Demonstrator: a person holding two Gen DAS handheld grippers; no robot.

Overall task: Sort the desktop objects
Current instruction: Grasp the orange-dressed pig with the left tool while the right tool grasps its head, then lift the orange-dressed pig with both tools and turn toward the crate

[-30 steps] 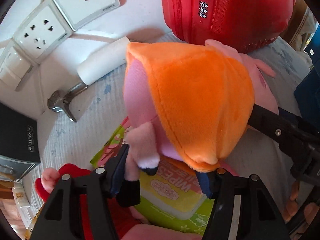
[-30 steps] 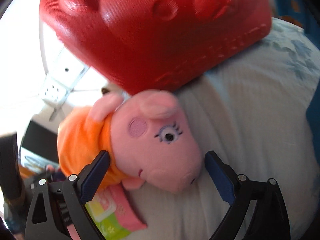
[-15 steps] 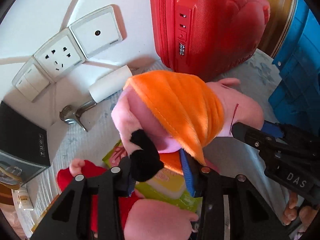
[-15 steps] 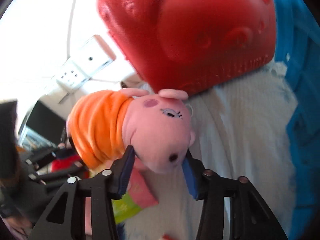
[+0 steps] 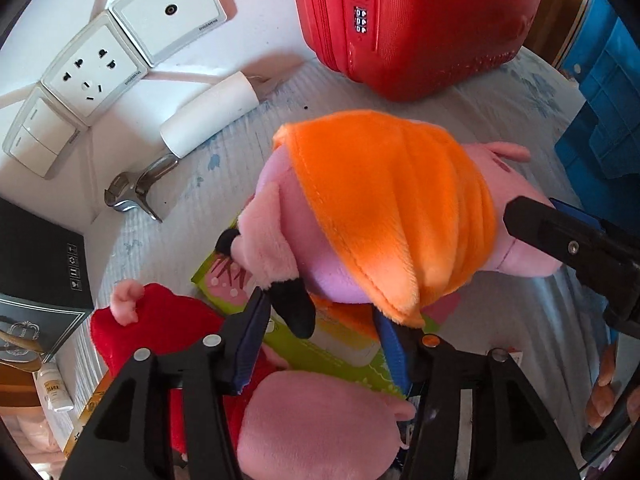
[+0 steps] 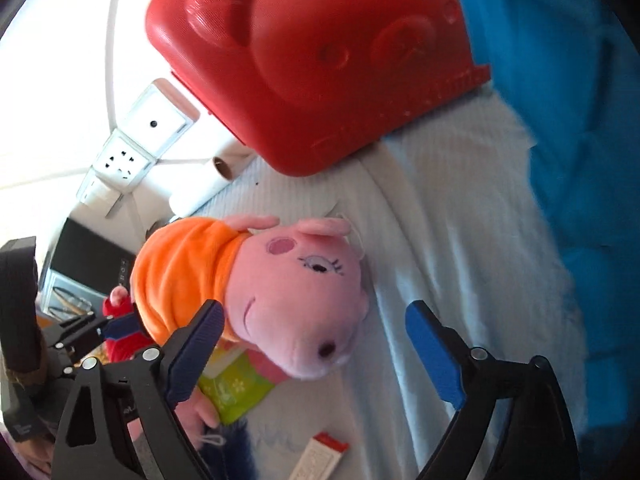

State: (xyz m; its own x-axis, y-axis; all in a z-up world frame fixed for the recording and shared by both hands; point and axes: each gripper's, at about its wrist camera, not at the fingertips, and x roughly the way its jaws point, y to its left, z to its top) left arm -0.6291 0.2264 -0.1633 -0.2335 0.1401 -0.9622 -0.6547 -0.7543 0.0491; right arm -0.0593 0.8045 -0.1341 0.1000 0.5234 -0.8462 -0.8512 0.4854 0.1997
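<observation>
Half a second ago your right tongs [image 6: 316, 354] pinched the pig plush [image 6: 296, 300] by its snout; now it lies on the wipes pack [image 5: 340, 344] atop the white-clothed tabletop [image 6: 460, 280], both tongs opening, left tongs [image 5: 318, 344] straddling its black foot.

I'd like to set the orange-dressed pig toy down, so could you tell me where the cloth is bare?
Bare cloth lies right of the pig toy, between the red suitcase and the blue crate. A smaller patch sits between the white roll and the wipes pack. Around the wipes and red plush it is crowded.
</observation>
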